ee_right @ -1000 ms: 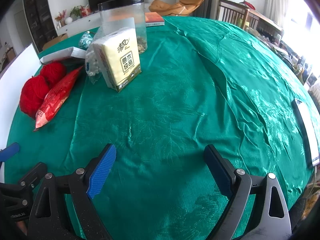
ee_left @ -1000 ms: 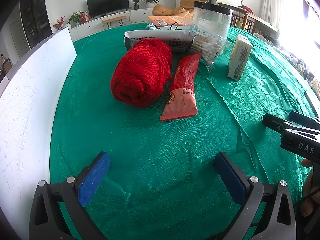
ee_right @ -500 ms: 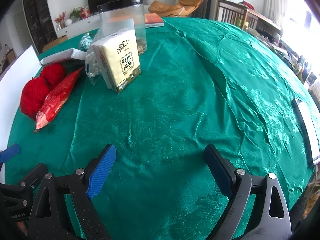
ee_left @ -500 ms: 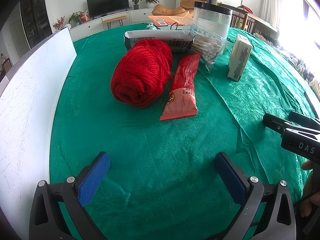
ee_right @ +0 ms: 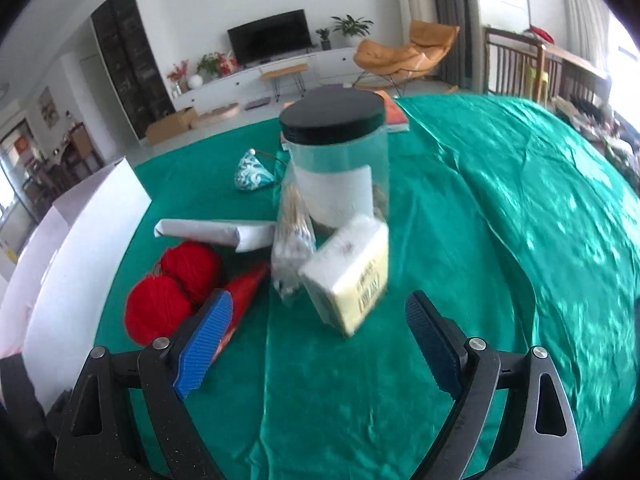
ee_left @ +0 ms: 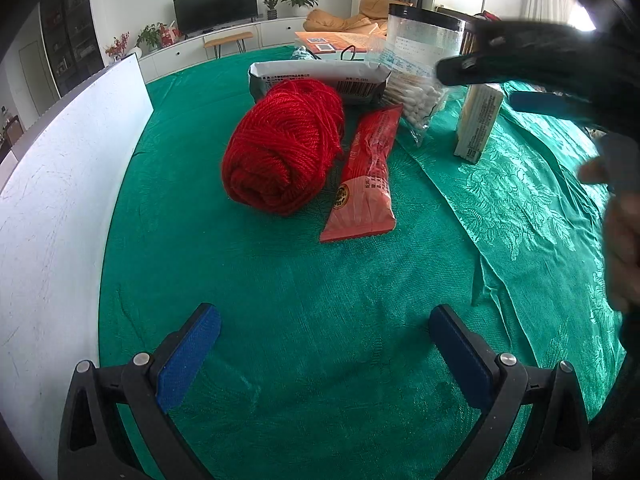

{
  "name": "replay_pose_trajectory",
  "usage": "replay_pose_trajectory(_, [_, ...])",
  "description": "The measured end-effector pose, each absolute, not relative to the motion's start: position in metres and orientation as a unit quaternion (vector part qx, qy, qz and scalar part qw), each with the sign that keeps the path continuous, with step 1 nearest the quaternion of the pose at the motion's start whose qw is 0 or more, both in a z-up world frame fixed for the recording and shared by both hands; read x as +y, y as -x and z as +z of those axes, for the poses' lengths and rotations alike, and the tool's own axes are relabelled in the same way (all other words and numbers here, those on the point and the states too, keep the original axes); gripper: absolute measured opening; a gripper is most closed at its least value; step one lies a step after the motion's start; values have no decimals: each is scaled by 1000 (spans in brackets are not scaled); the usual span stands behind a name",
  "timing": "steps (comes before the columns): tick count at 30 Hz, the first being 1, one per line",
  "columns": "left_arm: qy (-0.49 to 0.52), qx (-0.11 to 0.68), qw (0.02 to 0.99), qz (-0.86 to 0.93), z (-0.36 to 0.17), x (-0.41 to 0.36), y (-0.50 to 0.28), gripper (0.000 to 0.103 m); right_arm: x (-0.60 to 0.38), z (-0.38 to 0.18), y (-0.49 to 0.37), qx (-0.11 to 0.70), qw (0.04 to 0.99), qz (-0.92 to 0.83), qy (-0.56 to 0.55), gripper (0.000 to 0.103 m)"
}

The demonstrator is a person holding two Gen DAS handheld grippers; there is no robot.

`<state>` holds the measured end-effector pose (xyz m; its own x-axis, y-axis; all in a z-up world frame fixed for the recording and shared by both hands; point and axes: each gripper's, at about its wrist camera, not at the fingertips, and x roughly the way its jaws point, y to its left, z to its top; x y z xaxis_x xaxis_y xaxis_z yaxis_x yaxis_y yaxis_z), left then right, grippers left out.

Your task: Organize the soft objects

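A red yarn skein (ee_left: 280,148) lies on the green tablecloth (ee_left: 320,280) beside a red snack packet (ee_left: 368,176). Behind them are a grey-white packet (ee_left: 320,80), a bag of cotton swabs (ee_left: 420,96) and a yellow tissue pack (ee_left: 478,120). My left gripper (ee_left: 324,320) is open and empty, low over the cloth, short of the yarn. My right gripper (ee_right: 320,304) is open, raised, with the tissue pack (ee_right: 352,268) just beyond its fingers; the yarn (ee_right: 172,292) is to its left. It shows blurred as the right gripper (ee_left: 476,87) in the left wrist view.
A clear jar with a black lid (ee_right: 336,168) stands behind the tissue pack. A white box wall (ee_left: 60,184) borders the left side. A blue patterned pouch (ee_right: 252,172) and a book (ee_right: 394,116) lie farther back. A hand (ee_left: 624,232) is at the right.
My right gripper has lifted and swung forward and left, up to the tissue pack; it now crosses the top right of the left wrist view. The left gripper and the objects have stayed put.
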<state>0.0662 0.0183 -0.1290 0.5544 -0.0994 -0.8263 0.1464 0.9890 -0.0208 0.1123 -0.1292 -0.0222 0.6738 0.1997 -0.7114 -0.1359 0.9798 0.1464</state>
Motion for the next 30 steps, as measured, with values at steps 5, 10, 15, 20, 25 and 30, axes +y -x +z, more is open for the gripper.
replay_pose_trajectory(5, [-28,467,881,-72,-129,17,-69,103,-150,-53,-132,409,911,33,-42,49])
replay_pose_trajectory(10, [-36,482,871,-84,-128,17,-77,103,-237,-65,-81,373,907,-91,-173,61])
replay_pose_trajectory(15, [-31,463,883,-77,-131,19,-79,103,-260,-65,-54,379,902,-91,-189,70])
replay_pose_trajectory(20, [-29,460,884,-74,-133,19,-80,103,-254,-71,-52,398,892,-51,-210,72])
replay_pose_trajectory(25, [-29,460,885,-73,-133,20,-78,103,-230,-75,-54,416,895,-18,-162,72])
replay_pose_trajectory(30, [-29,460,885,-73,-133,20,-78,103,-222,-78,-55,423,896,-28,-130,76])
